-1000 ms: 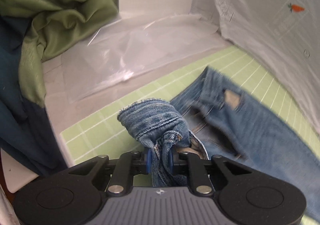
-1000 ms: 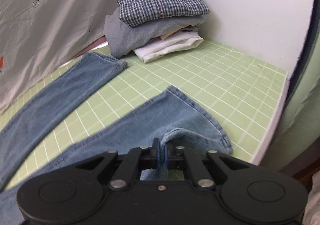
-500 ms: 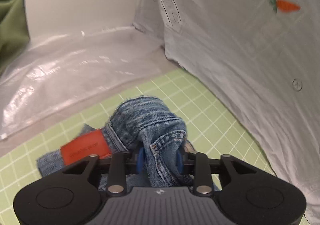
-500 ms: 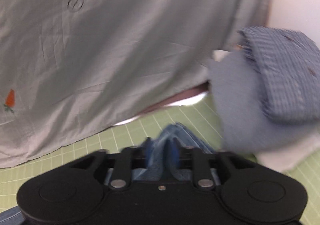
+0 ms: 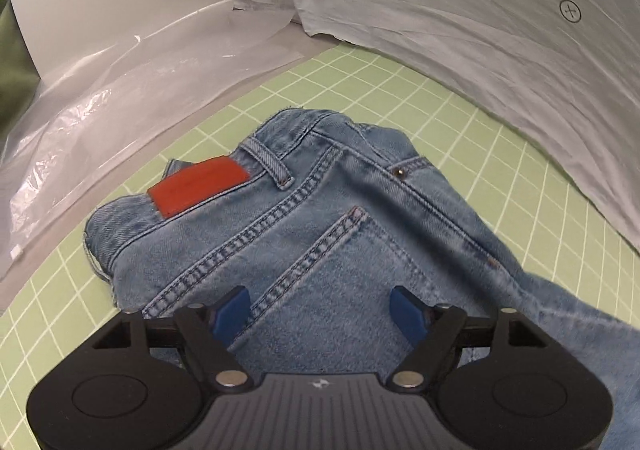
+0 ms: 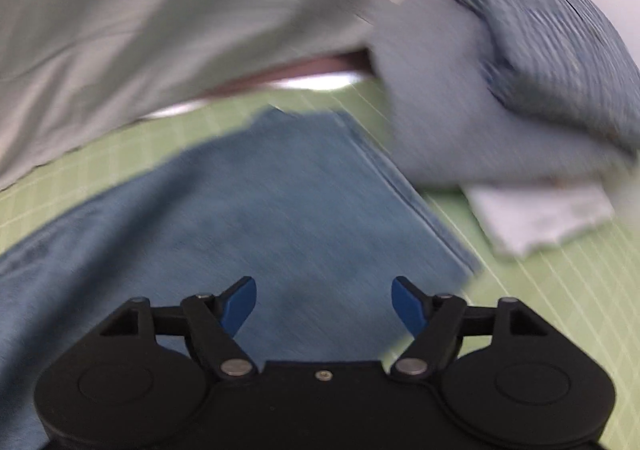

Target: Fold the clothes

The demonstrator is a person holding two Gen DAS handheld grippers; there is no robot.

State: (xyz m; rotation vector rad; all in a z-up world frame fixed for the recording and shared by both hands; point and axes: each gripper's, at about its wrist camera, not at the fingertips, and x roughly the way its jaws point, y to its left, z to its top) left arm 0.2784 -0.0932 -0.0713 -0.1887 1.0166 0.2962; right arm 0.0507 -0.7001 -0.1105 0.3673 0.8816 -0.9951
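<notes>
A pair of light blue jeans (image 5: pixel 320 234) lies on the green gridded mat (image 5: pixel 460 130), waistband end up, with a red patch (image 5: pixel 198 185) and a back pocket showing. My left gripper (image 5: pixel 322 310) hangs just above the denim, its jaws opening wide, blue pads clear of the cloth. In the blurred right wrist view the leg end of the jeans (image 6: pixel 280 206) lies flat on the mat (image 6: pixel 560 290). My right gripper (image 6: pixel 324 302) hovers over it, jaws opening too, nothing pinched between them.
A grey printed sheet (image 5: pixel 480 10) drapes along the back of the mat. Clear plastic film (image 5: pixel 120 62) covers the surface at the left. A stack of folded clothes (image 6: pixel 520 82), checked shirt on top and white garment beneath, sits close to the jeans' leg end.
Both grippers carried the denim across the mat toward the grey sheet, then let go. The waistband and leg end now lie flat, and both sets of jaws stand wide apart.
</notes>
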